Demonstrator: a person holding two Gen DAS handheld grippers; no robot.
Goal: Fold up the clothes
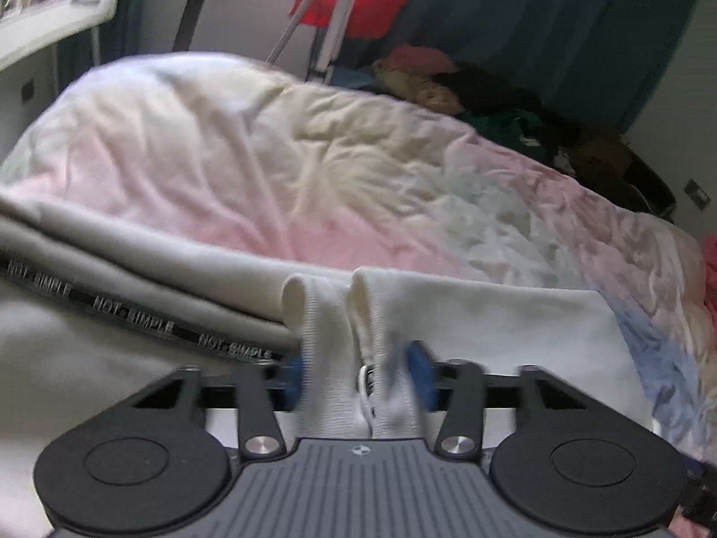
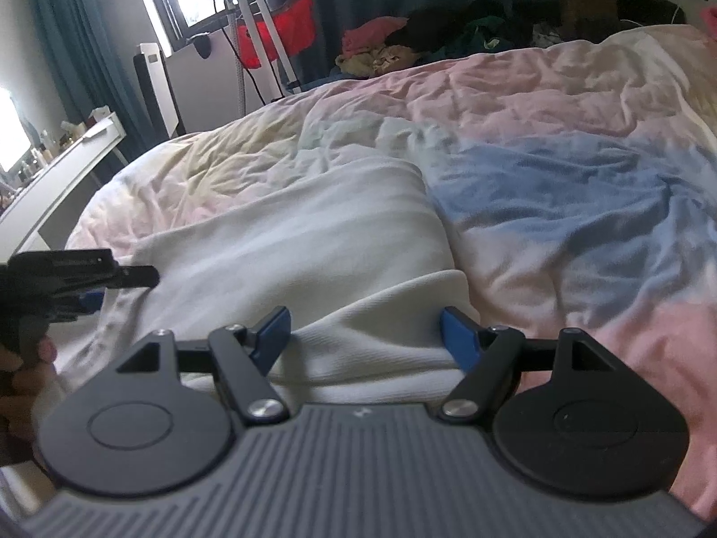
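While the left gripper [image 1: 358,376] is sitting low over the cream ribbed-knit garment [image 1: 470,314], its blue pads [image 1: 293,379] are standing a little apart w/ two ribbed cuffs or bands of that garment running up between them; the right-hand pad is blurred, so whether they are pressing the fabric I cannot tell. Just left of that gripper, a black strap printed "NOT SIMPLE" [image 1: 134,314] is running along a folded edge of the garment. Beyond the garment, the crumpled pastel pink, cream and blue duvet [image 1: 269,157] is covering the bed.

In the right wrist view, the right gripper [image 2: 365,336] is hanging w/ its blue pads wide apart, straddling a rounded fold of the same garment [image 2: 313,246] but not pinching it. Left of that gripper, the left one [image 2: 85,287] is showing at the garment's edge, held in a person's hand [image 2: 36,358]. Right of the garment, the duvet [image 2: 560,179] is spreading out bare. Past the duvet's far edge, a heap of mixed clothes [image 2: 425,40] is lying, and left of that heap a red bag [image 2: 273,36] is hanging on a metal stand [image 2: 260,31]. Left of the bed, a white desk [image 2: 58,179] is standing.
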